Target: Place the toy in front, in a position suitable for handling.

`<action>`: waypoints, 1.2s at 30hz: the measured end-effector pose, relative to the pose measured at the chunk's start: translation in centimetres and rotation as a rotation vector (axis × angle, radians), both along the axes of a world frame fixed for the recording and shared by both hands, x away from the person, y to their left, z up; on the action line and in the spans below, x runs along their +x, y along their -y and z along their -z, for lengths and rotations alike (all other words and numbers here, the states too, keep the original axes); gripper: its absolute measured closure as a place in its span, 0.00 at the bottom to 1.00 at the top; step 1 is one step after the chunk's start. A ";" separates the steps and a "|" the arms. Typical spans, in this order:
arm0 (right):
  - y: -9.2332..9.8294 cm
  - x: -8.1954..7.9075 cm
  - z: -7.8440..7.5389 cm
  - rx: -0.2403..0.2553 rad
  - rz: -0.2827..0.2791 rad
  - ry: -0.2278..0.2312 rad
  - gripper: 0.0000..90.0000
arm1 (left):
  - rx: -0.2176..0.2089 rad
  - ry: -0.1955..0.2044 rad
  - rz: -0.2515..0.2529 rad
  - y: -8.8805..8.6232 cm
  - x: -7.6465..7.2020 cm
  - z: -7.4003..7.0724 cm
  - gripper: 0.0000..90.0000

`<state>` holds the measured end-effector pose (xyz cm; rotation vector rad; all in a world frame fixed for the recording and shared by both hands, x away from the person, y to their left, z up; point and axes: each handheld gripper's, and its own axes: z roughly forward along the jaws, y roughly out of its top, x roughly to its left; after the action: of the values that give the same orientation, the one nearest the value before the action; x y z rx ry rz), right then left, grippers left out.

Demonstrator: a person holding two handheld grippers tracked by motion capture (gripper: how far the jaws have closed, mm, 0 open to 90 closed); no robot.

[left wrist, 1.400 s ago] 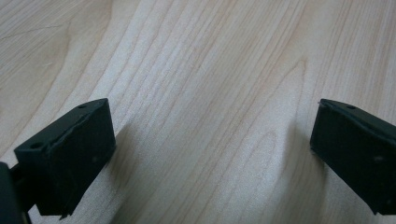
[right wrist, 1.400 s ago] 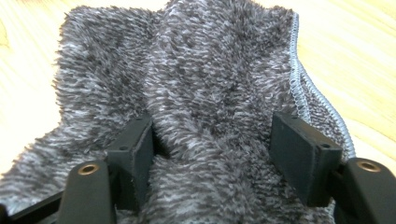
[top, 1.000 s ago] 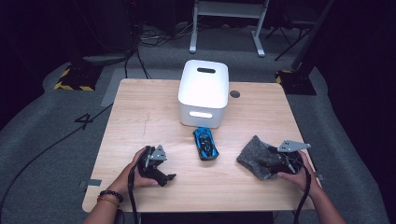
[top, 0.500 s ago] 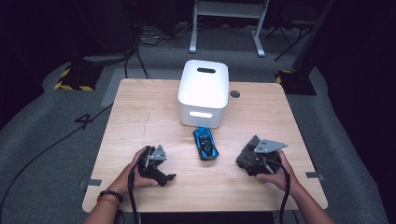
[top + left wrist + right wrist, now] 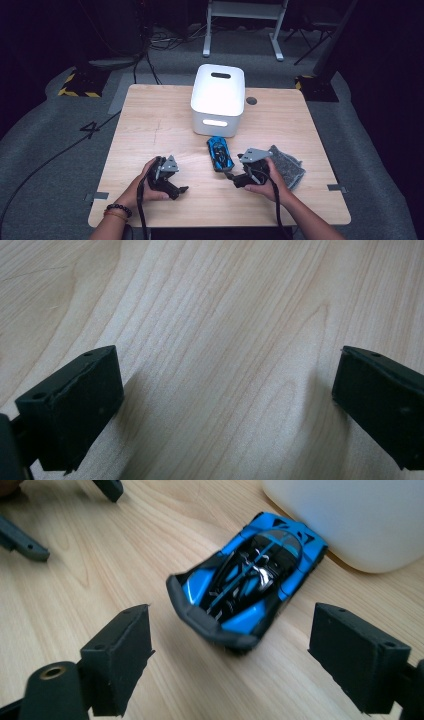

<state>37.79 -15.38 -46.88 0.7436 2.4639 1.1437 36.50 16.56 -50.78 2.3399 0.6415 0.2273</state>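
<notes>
Car (image 5: 247, 592): blue toy, flat on the counter (image 5: 150, 120), just ahead of the right gripper (image 5: 230, 650), not yet between its jaws.
Right jaws: just been opening, spread, nothing pinched.
Left gripper (image 5: 225, 405): jaws spread over bare wood.
Done: approach.
Left: grasp, lift.

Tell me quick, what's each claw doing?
Left gripper: open, empty, over bare table.
Right gripper: open, just widened, aimed at blue toy car, not touching.
</notes>
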 end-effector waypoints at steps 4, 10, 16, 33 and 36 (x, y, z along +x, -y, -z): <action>-1.6 0.4 0.1 0.009 0.041 0.003 0.18 | 0.000 0.000 0.000 0.0 0.0 0.0 0.00; -3.2 0.9 0.4 -0.002 0.108 0.020 0.18 | 0.000 0.000 0.000 0.0 0.0 0.0 0.00; -4.4 2.1 1.3 -0.004 0.218 0.011 0.18 | 0.000 0.000 -0.001 0.0 0.0 0.0 0.00; -5.4 3.3 2.5 0.007 0.280 -0.094 0.14 | 0.000 0.000 0.000 0.0 0.0 0.0 0.00; -5.2 3.6 2.3 -0.014 0.219 -0.115 0.13 | 0.000 -0.001 0.000 0.0 0.0 0.0 0.00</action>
<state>41.42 -10.23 -49.16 1.0719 2.4052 1.0276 36.49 16.56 -50.78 2.3397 0.6421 0.2267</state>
